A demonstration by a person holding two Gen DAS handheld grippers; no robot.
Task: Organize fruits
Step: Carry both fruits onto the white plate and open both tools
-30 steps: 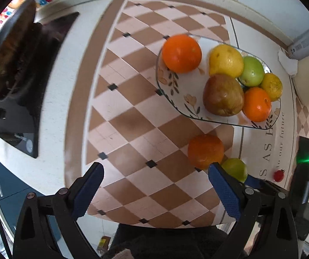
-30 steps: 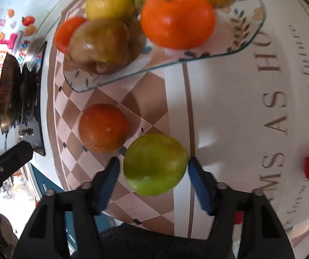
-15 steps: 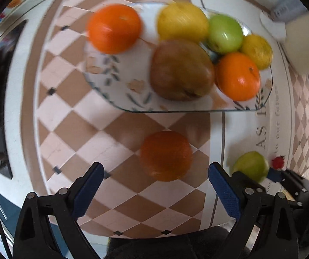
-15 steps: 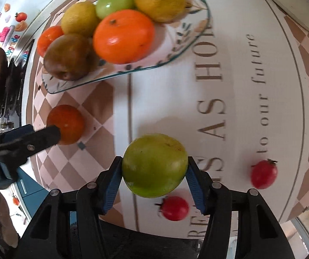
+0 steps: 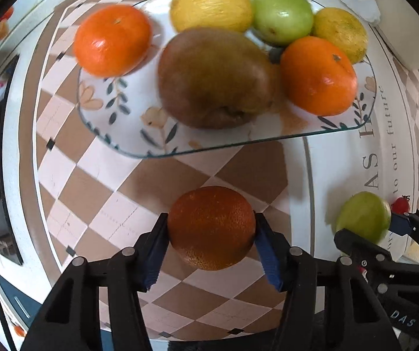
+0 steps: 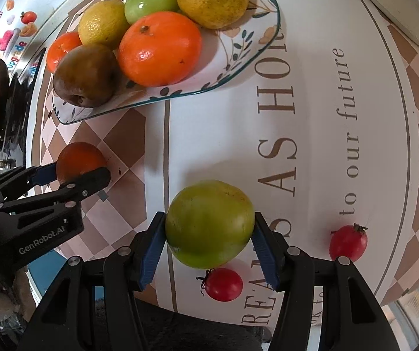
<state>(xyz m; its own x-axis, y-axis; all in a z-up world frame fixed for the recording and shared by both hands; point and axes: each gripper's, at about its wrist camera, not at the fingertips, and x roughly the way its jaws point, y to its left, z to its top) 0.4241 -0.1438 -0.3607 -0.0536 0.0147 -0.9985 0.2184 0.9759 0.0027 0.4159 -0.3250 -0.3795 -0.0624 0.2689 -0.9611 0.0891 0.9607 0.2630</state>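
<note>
Your left gripper (image 5: 211,241) pointed almost straight down at the mat. Its jaws were closing, and the dark orange (image 5: 211,227) sat between the two blue pads, which already touched its left and right sides. This fruit was on the checkered part of the mat (image 5: 115,204), a little in front of the near rim of the glass plate (image 5: 209,150).

Your right gripper (image 6: 208,245) was tilted steeply downward, not fully vertical. It pinched the green apple (image 6: 209,223) between its pads, one pad pressed on each side. The apple was over the white part of the mat with the printed letters, to the right of the dark orange and well apart from the plate. If the apple was lifted from the mat or resting on it, I cannot tell.

On the plate lay a brown pear (image 5: 215,77), two bright oranges (image 5: 112,39), two yellow fruits (image 5: 210,3) and one green fruit (image 5: 282,14), close together.

Two small red tomatoes (image 6: 223,284) lay on the mat near the right gripper, one just under the apple, the other further to the right.
</note>
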